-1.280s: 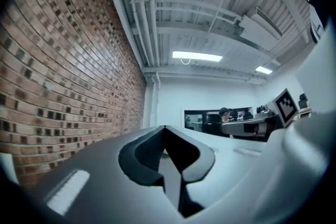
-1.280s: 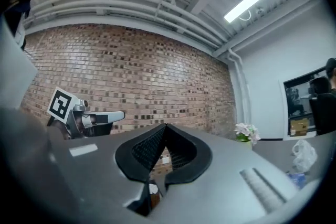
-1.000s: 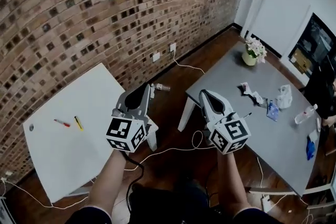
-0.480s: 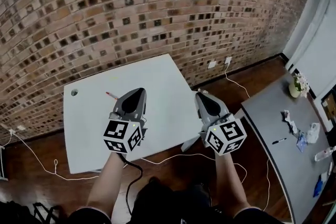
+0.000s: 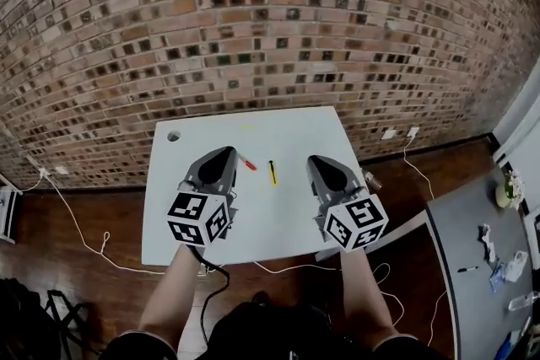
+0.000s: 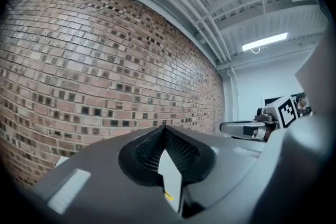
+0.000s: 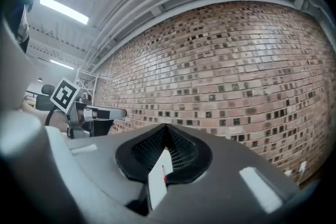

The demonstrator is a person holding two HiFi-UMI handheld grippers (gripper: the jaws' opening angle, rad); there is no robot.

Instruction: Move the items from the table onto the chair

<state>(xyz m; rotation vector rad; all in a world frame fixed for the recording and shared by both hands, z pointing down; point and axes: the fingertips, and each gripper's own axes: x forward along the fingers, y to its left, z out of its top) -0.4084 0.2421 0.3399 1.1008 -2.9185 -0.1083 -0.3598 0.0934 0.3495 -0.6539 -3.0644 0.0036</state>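
A red marker [image 5: 247, 162] and a yellow marker [image 5: 272, 173] lie side by side on the white table [image 5: 278, 126] by the brick wall. My left gripper [image 5: 226, 153] hovers over the table's left half, its tip just left of the red marker. My right gripper [image 5: 317, 159] hovers to the right of the yellow marker. Both are shut with nothing in them; in the left gripper view [image 6: 164, 128] and the right gripper view [image 7: 167, 127] the jaws meet at the tips. A sliver of yellow marker [image 6: 168, 196] shows below the left jaws. No chair is in view.
A round hole [image 5: 173, 135] sits in the white table's far left corner. A grey table [image 5: 468, 265] with small items and a flower pot [image 5: 504, 191] stands at the right. White cables [image 5: 84, 240] trail over the wooden floor. The brick wall [image 5: 253, 29] runs behind.
The view has swung left, from the grey table to the white table, which now lies straight ahead under both grippers. Both grippers stay shut and empty.
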